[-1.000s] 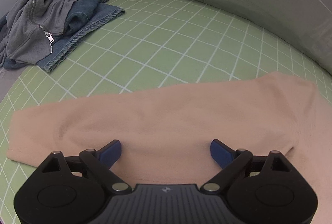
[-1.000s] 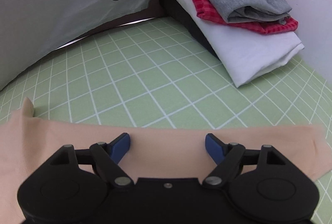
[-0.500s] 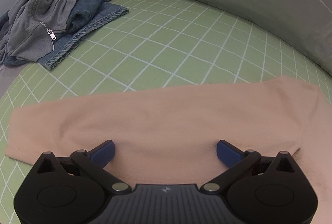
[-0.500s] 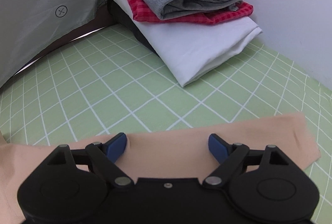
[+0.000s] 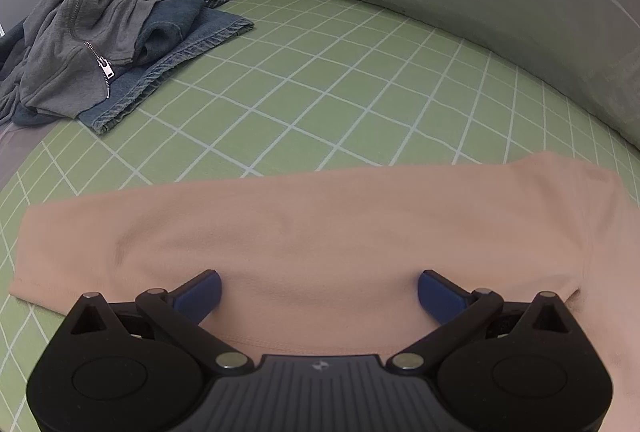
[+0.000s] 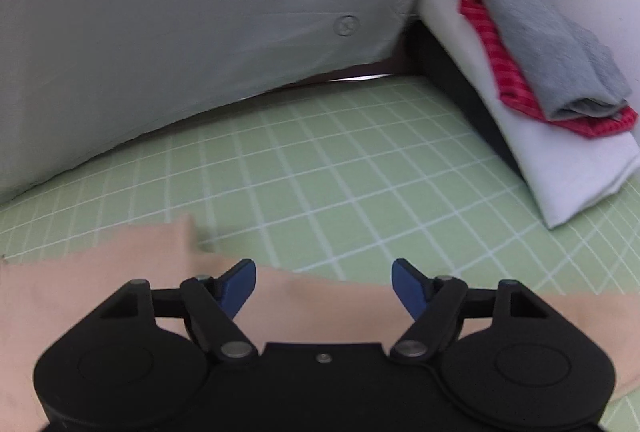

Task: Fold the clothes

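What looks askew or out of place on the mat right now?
The peach garment lies flat, but a flap at its far edge sticks out past the straight line. At the mat's corner, a grey zip hoodie sits crumpled on denim, unlike the neat folded stack.

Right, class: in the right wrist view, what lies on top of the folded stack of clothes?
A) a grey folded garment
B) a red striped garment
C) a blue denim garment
A: the grey folded garment lies uppermost, over the red striped garment and the white one.
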Available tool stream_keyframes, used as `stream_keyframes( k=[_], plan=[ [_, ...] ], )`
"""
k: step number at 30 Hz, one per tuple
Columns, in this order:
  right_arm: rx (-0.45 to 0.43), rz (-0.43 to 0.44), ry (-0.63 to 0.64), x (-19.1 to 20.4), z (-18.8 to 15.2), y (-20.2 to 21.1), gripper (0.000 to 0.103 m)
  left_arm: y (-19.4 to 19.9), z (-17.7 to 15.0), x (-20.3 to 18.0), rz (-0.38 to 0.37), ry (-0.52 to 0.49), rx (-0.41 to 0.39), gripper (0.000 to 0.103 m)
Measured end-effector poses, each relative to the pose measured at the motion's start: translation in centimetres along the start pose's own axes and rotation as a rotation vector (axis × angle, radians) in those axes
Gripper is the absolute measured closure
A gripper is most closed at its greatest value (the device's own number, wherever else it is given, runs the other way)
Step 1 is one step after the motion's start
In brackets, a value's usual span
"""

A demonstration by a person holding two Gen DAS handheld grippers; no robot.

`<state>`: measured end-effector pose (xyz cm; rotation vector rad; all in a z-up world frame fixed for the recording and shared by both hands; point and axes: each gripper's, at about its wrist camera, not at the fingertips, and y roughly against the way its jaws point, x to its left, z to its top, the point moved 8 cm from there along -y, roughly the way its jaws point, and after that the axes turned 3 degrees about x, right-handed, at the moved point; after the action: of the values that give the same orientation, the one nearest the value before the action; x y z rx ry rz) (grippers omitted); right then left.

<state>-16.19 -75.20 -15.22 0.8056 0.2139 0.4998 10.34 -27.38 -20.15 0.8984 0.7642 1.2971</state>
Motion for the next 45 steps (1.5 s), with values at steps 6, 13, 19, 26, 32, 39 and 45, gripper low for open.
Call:
stream_keyframes(
  k=[6,13,19,26,32,39,45],
  plan=[
    [0.042,0.072,0.012,3.9,-0.9,-0.7,0.036,0.0,0.0,0.0,0.007,0.01,-0.015,0.0],
    [0.03,0.02,0.065,4.4,-0.7,-2.8,0.044,0.0,-0.1,-0.1,0.01,0.014,-0.025,0.0],
    [0.033,0.013,-0.021,3.4,1.5,-5.0,0.031,0.1,0.0,0.0,0.007,0.012,-0.028,0.0],
    [0.081,0.024,0.008,3.1,2.7,-5.3,0.023,0.1,0.3,0.2,-0.02,0.005,0.007,0.0],
    [0.003,-0.007,0.061,2.0,1.1,0.2,0.015,2.9,-0.1,5.4,0.022,0.122,-0.065,0.0],
    [0.006,-0.045,0.085,-0.8,-2.0,4.1,0.014,2.8,-1.8,14.8,0.182,0.221,-0.042,0.0],
    [0.047,-0.08,0.048,-2.4,-4.2,4.9,0.014,1.7,-2.1,18.0,0.107,0.379,-0.036,0.0]
  ],
)
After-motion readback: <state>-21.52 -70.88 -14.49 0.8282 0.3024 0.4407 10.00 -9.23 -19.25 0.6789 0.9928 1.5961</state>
